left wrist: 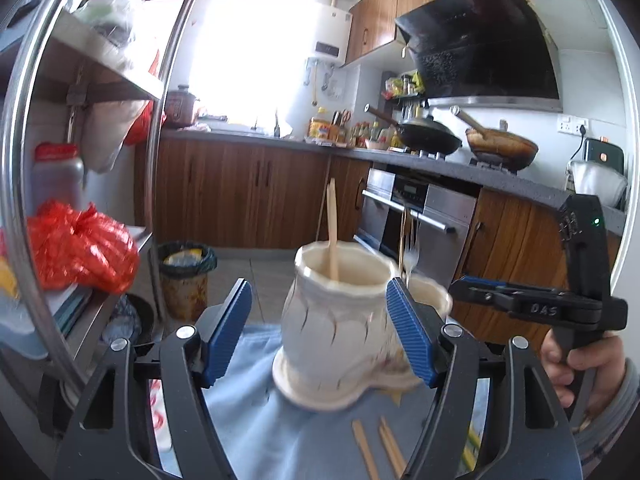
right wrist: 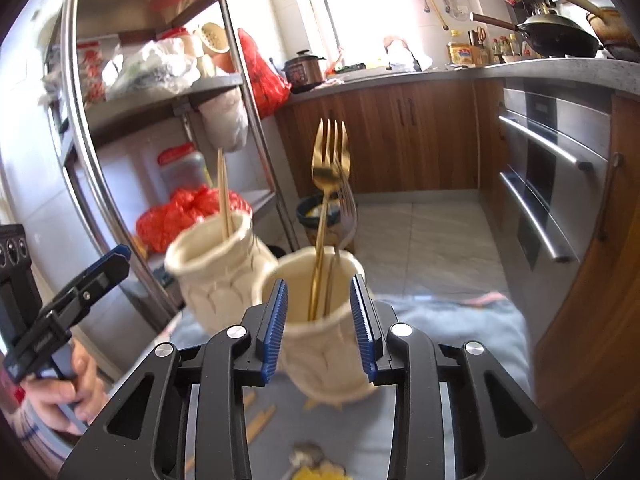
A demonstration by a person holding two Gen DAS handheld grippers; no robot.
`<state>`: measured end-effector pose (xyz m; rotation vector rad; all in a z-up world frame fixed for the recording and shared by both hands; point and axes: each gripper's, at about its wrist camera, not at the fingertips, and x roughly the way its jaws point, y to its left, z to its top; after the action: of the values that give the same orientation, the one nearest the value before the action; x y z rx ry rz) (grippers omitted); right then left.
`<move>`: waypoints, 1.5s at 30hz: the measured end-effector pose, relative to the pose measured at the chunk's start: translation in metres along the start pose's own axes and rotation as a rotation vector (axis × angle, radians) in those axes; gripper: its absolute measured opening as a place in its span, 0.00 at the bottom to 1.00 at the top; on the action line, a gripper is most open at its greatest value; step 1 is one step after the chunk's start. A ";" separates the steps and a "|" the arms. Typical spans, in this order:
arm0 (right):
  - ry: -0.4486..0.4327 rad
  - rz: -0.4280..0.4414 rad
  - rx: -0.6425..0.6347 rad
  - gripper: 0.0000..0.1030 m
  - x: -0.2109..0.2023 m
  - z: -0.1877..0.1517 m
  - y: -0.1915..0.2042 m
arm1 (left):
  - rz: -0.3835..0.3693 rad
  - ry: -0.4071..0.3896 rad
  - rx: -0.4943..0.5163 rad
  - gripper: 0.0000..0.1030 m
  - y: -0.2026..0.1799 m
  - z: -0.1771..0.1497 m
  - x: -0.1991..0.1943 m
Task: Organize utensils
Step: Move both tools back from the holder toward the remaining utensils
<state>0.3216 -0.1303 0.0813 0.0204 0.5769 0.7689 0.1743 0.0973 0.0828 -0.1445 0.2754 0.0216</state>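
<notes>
A cream double-cup ceramic utensil holder point(left wrist: 336, 328) stands on a blue cloth point(left wrist: 248, 412). One cup holds a wooden chopstick point(left wrist: 332, 232). The other cup point(right wrist: 316, 312) holds a gold fork point(right wrist: 326, 200) and a silver fork point(right wrist: 347, 216). My left gripper point(left wrist: 320, 332) is open with its pads either side of the chopstick cup. My right gripper point(right wrist: 320, 328) is open with its pads either side of the fork cup; it shows from the side in the left wrist view point(left wrist: 480, 296). Loose chopsticks point(left wrist: 380, 448) lie on the cloth in front of the holder.
A steel shelf rack point(right wrist: 160, 92) with bags stands at the left, with a red bag point(left wrist: 80, 248) on its lower shelf. A bin point(left wrist: 186, 276) stands on the floor. Wooden cabinets and an oven point(right wrist: 556, 184) lie beyond. A spoon point(right wrist: 308, 460) lies near the cloth's front.
</notes>
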 end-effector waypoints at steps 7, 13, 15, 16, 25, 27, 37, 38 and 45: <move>0.089 -0.033 0.048 0.33 -0.008 -0.045 -0.006 | -0.023 0.111 0.001 0.67 0.001 -0.027 -0.005; 0.168 -0.060 0.077 0.33 -0.015 -0.087 -0.010 | -0.036 0.221 0.029 0.67 -0.003 -0.055 -0.005; 0.181 -0.067 0.081 0.33 -0.019 -0.096 -0.009 | -0.044 0.248 0.034 0.67 -0.004 -0.063 -0.004; 0.187 -0.071 0.084 0.33 -0.021 -0.100 -0.009 | -0.044 0.261 0.037 0.67 -0.005 -0.066 -0.004; 0.233 -0.088 0.087 0.33 -0.033 -0.125 -0.007 | -0.046 0.354 0.085 0.67 -0.012 -0.086 -0.003; 0.246 -0.088 0.087 0.33 -0.033 -0.129 -0.005 | -0.052 0.365 0.100 0.67 -0.015 -0.088 -0.004; 0.278 -0.064 0.060 0.33 -0.031 -0.137 0.009 | -0.086 0.447 0.167 0.53 -0.031 -0.099 0.003; 0.281 -0.062 0.055 0.33 -0.031 -0.138 0.010 | -0.088 0.454 0.171 0.53 -0.032 -0.100 0.004; 0.305 -0.076 0.022 0.29 -0.025 -0.137 0.017 | -0.059 0.557 0.225 0.38 -0.042 -0.109 0.023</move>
<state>0.2278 -0.1604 -0.0190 -0.0992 0.8712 0.6963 0.1686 0.0403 -0.0214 0.0694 0.8260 -0.1096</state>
